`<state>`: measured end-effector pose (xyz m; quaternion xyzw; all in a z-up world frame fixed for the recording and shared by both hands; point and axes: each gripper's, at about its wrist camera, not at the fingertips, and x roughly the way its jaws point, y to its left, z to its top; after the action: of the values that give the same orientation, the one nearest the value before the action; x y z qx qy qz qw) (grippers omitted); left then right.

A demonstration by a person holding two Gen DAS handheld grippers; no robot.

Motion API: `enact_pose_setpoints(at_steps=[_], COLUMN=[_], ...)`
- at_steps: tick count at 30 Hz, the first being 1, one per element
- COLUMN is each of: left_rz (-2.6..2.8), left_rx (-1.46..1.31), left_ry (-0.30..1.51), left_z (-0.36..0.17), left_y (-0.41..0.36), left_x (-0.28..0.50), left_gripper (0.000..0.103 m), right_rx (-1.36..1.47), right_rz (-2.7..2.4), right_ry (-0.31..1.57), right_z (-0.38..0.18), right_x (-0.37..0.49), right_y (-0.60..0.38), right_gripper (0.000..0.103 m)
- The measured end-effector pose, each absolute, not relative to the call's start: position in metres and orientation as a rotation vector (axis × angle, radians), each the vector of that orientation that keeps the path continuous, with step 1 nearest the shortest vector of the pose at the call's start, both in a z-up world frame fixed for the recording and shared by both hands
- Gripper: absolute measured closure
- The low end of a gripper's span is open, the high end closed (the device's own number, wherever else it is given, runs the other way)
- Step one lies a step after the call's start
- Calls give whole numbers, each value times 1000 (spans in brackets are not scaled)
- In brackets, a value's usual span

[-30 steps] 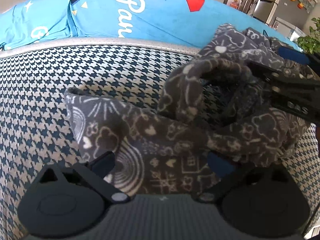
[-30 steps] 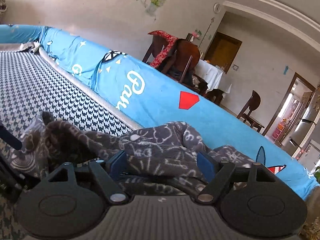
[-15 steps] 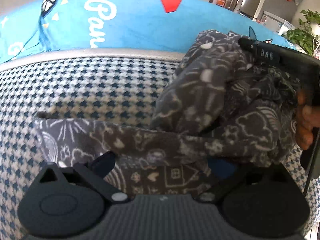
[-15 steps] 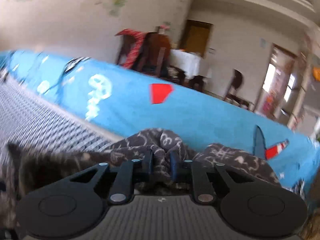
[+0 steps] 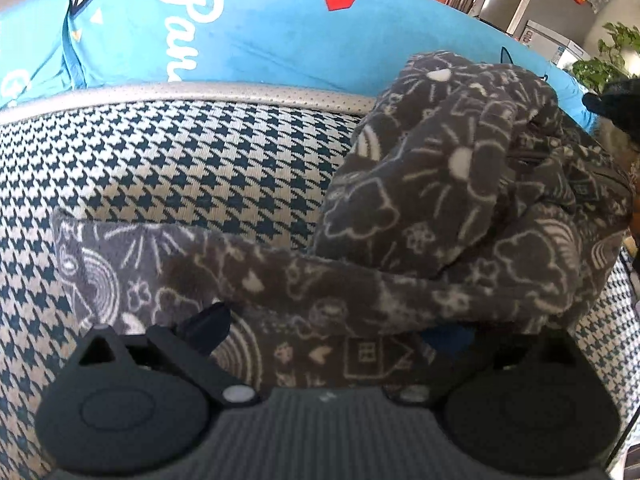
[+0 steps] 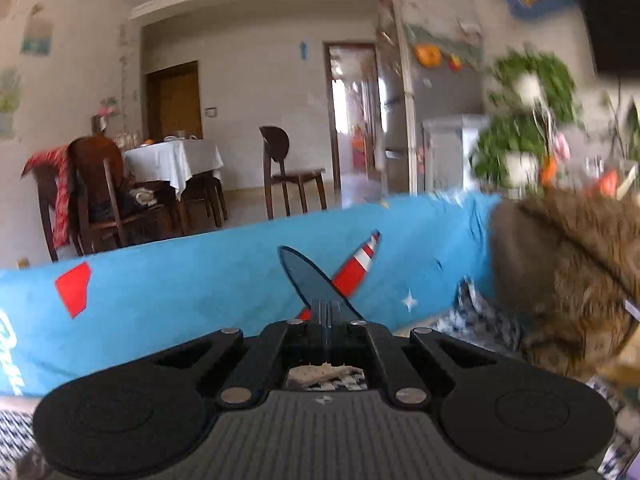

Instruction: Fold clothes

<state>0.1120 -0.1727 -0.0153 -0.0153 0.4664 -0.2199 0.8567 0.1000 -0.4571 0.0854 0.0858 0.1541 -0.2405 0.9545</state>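
The left gripper [image 5: 328, 332] had its two fingers spread wide, with the dark grey fleece garment printed with pale doodle line drawings [image 5: 400, 240] lying across the gap between them. The left finger [image 5: 206, 326] stood clear beside the cloth, while the blue-padded right finger [image 5: 448, 338] was partly covered by a fold. Whether either pad touched the fabric could not be told. The garment lay crumpled on the dark-and-white houndstooth cushion surface [image 5: 180, 168], one flat end stretched toward the left and a bunched mound heaped at the right. Behind the cushion's grey perforated edge strip [image 5: 240, 90] ran a bright blue cover with white lettering and a red patch [image 5: 260, 28]. A steel refrigerator [image 5: 516, 0] and a green leafy plant [image 5: 604, 60] stood beyond it at upper right.

The right gripper [image 6: 326, 318] had its fingers pressed together with nothing visibly pinched between them, pointing out over the blue cover [image 6: 200, 292]. A brown furry mass [image 6: 572, 280], blurred, filled the right edge of that view, and its nature could not be told. Farther off stood a wooden dining chair [image 6: 288, 172] and a table with a white cloth [image 6: 172, 160] before a pale wall with a brown door [image 6: 174, 100].
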Motion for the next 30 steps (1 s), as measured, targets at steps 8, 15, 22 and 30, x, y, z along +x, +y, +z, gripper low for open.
enact_pose_setpoints(at_steps=[8, 15, 22, 30], left_rz=[-447, -440, -452, -465], left_rx=[-13, -26, -14, 19], left_ry=[950, 937, 931, 932], left_z=[-18, -11, -10, -17], left_y=[-161, -150, -145, -150], left_x=[97, 94, 89, 81], left_gripper=[0, 0, 0, 0], right_rx=[66, -25, -111, -156], right_rz=[-257, -83, 83, 90], right_ry=[350, 394, 441, 519], right_z=[92, 79, 65, 36], right_x=[92, 95, 98, 111], right_y=[-436, -403, -370, -348], right_gripper=[98, 43, 30, 59])
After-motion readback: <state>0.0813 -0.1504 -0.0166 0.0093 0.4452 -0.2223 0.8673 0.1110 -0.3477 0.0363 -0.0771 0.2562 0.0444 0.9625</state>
